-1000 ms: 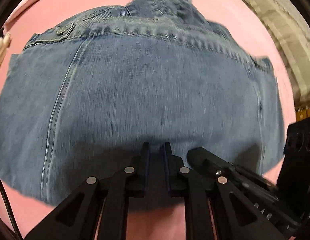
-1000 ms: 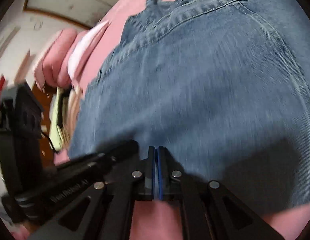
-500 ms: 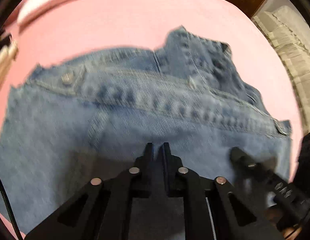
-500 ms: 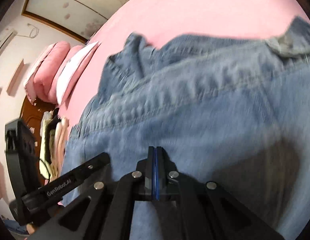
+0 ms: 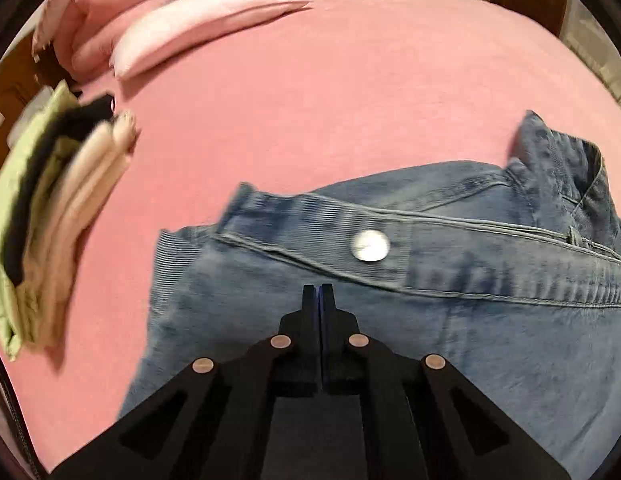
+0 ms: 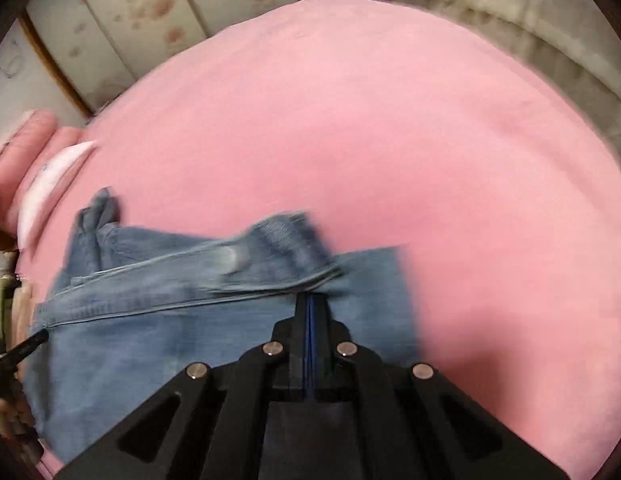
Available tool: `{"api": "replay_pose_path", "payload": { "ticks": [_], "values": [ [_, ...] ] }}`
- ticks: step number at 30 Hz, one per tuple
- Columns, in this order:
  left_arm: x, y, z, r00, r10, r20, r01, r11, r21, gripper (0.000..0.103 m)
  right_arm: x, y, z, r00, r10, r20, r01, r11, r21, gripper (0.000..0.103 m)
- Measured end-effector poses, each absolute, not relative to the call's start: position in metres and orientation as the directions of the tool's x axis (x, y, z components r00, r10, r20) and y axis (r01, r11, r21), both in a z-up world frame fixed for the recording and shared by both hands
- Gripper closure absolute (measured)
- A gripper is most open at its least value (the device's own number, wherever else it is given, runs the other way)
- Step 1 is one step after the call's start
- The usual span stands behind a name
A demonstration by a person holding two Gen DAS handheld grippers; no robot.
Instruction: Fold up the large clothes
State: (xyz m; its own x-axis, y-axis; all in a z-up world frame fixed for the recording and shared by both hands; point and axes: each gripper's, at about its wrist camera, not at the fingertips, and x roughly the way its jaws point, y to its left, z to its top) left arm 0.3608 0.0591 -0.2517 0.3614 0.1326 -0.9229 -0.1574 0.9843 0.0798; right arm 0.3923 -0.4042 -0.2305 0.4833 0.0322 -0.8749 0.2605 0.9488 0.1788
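A blue denim jacket [image 5: 450,320] lies on the pink bed [image 5: 330,100], its collar [image 5: 558,168] at the far right and a silver button [image 5: 369,245] on the shoulder tab. My left gripper [image 5: 319,292] is shut, with denim passing under its fingers; the pinch itself is hidden. In the right wrist view the jacket [image 6: 150,328] fills the lower left, and my right gripper [image 6: 310,300] is shut at the jacket's right edge, beside a blurred shoulder tab [image 6: 278,248]. The other gripper's handle [image 6: 18,352] shows at the left edge.
Pink and white pillows [image 5: 182,20] lie at the head of the bed. A stack of folded clothes [image 5: 50,216] in green, black and beige sits at the left. A bare stretch of pink sheet [image 6: 430,160] lies beyond the jacket. Cabinets [image 6: 130,20] stand behind.
Both grippers have carried the jacket's lower part up toward the collar, so more bed shows beyond it. The left gripper's jaws have closed from a narrow gap.
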Motion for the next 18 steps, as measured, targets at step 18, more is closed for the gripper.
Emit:
{"api": "replay_pose_path", "payload": {
  "ticks": [18],
  "values": [
    [0.272,0.111,-0.206,0.326,0.055,-0.944,-0.345,0.936,-0.065,0.089,0.389,-0.318,-0.167,0.504,0.088,-0.859,0.241,0.941,0.238,0.103]
  ]
}}
